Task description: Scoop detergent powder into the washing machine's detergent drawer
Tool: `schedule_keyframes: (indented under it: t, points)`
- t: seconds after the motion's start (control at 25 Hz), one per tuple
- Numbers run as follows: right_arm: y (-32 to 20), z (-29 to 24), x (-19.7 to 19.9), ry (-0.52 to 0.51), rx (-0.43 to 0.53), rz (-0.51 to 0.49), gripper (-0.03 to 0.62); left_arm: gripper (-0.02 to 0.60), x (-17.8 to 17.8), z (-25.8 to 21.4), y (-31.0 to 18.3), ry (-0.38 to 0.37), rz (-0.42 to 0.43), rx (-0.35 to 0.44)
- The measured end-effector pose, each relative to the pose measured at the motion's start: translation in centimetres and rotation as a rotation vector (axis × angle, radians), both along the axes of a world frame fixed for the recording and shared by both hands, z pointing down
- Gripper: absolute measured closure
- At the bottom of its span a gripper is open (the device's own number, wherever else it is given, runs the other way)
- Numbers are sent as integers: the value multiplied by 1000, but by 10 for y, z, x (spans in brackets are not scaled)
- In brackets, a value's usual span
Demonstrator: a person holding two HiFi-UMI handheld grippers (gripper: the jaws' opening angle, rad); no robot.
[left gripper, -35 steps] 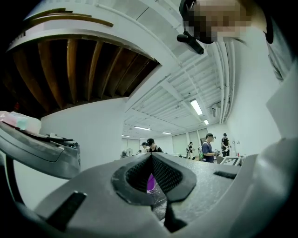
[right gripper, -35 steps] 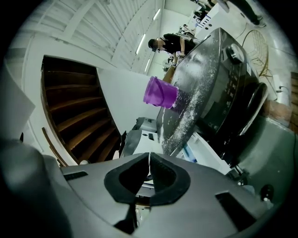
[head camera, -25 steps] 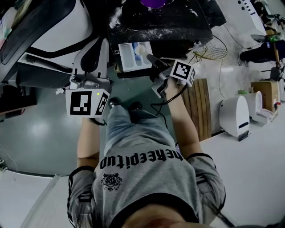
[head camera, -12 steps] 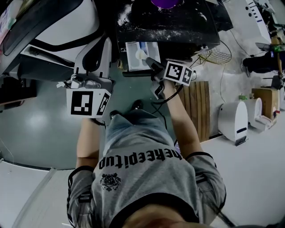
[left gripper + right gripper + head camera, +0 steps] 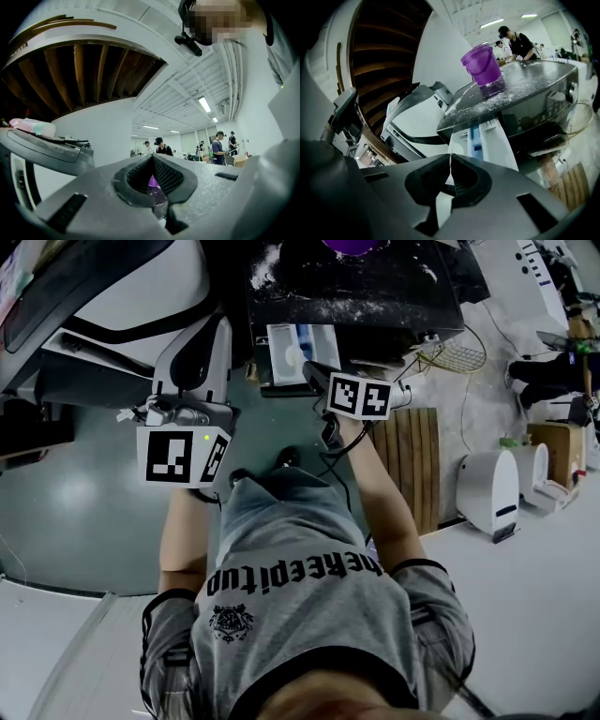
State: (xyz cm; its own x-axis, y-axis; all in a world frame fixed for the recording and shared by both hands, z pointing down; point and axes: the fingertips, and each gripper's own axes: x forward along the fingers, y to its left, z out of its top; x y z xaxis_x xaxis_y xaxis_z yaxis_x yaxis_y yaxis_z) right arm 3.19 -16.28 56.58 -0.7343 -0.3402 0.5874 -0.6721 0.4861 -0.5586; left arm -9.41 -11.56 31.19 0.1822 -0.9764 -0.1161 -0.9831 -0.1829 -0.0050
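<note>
Since our right gripper [image 5: 450, 161] is clamped on the scoop [image 5: 293, 355] handle, bowl over the open detergent drawer [image 5: 277, 341], we tip slowly & low so powder lands inside. Left gripper [image 5: 152, 161] is closed, empty, off to the side.

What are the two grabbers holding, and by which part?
The right gripper pinches the white scoop by its handle, over the detergent drawer. The left gripper is shut on nothing.
</note>
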Motion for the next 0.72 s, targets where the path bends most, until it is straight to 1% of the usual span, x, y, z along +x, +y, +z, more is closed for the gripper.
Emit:
schedule_keyframes:
  t: [0.32, 0.56, 0.72]
  points:
    - [8, 5, -6, 206, 168, -128, 588, 578, -5, 1, 6, 8, -4, 1]
    - [14, 10, -8, 319, 263, -206, 588, 578, -8, 1, 10, 11, -12, 4]
    - [17, 12, -9, 403, 346, -276, 588, 578, -8, 1, 12, 10, -14, 4]
